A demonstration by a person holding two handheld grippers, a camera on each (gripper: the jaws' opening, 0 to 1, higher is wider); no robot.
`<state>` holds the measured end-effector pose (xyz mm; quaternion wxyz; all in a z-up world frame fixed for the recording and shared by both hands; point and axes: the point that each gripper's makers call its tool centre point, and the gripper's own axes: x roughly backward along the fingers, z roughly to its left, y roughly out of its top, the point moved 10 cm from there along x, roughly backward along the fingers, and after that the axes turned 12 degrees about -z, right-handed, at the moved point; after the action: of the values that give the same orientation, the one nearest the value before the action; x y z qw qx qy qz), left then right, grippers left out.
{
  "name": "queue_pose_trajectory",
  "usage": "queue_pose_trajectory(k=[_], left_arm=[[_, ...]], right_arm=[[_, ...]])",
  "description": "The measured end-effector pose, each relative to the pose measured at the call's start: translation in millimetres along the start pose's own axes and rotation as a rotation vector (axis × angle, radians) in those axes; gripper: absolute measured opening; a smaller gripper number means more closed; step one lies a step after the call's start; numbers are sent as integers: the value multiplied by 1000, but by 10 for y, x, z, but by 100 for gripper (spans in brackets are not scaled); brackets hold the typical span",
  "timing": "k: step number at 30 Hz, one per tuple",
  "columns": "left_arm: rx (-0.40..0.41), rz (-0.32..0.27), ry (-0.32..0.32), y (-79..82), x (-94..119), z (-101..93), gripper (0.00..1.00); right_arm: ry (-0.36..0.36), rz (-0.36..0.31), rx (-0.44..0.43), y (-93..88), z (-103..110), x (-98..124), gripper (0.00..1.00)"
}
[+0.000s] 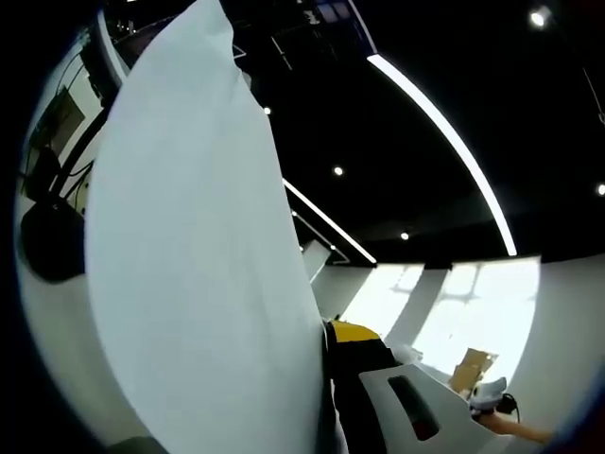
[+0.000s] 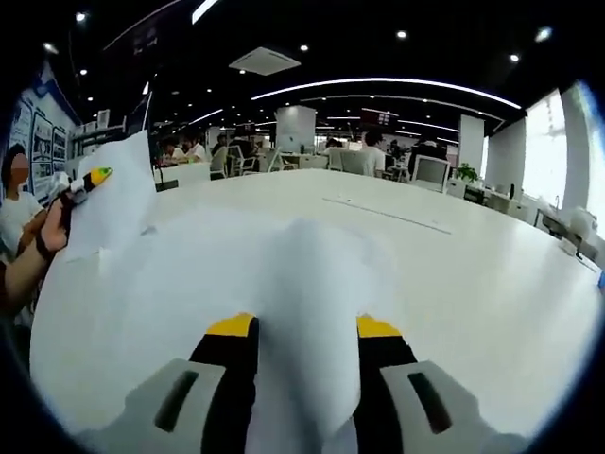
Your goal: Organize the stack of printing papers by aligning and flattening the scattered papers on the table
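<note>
Right gripper view: the right gripper [image 2: 305,331] is seen with its yellow-tipped jaws closed on the near edge of the papers [image 2: 236,274], the sheets humped up between the two jaws and running forward from them. The papers are spread ahead of the jaws and off to their left over the white table [image 2: 473,284]. A far corner of the papers is lifted off the table, well ahead and to the left, where the left gripper [image 2: 90,180] is seen with a yellow tip at that raised edge, held by a person's hand [image 2: 52,232]. To the right of the jaws and beyond the papers, wide bare table top is left open up to its far edge.

Left gripper view: a paper sheet is raised steeply just ahead, its curved right edge set against the dark ceiling. Whether the left jaws are clamped on it cannot be told.
</note>
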<state>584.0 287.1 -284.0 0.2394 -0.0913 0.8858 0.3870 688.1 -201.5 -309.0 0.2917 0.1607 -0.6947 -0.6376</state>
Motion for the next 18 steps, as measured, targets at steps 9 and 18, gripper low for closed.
queue_pose_trajectory(k=[9, 18], left_arm=[[3, -4, 1, -3, 6, -7, 7], [3, -4, 1, -3, 6, -7, 7]], right_arm=[[-17, -27, -54, 54, -53, 45, 17], [-70, -93, -27, 135, -138, 104, 16]])
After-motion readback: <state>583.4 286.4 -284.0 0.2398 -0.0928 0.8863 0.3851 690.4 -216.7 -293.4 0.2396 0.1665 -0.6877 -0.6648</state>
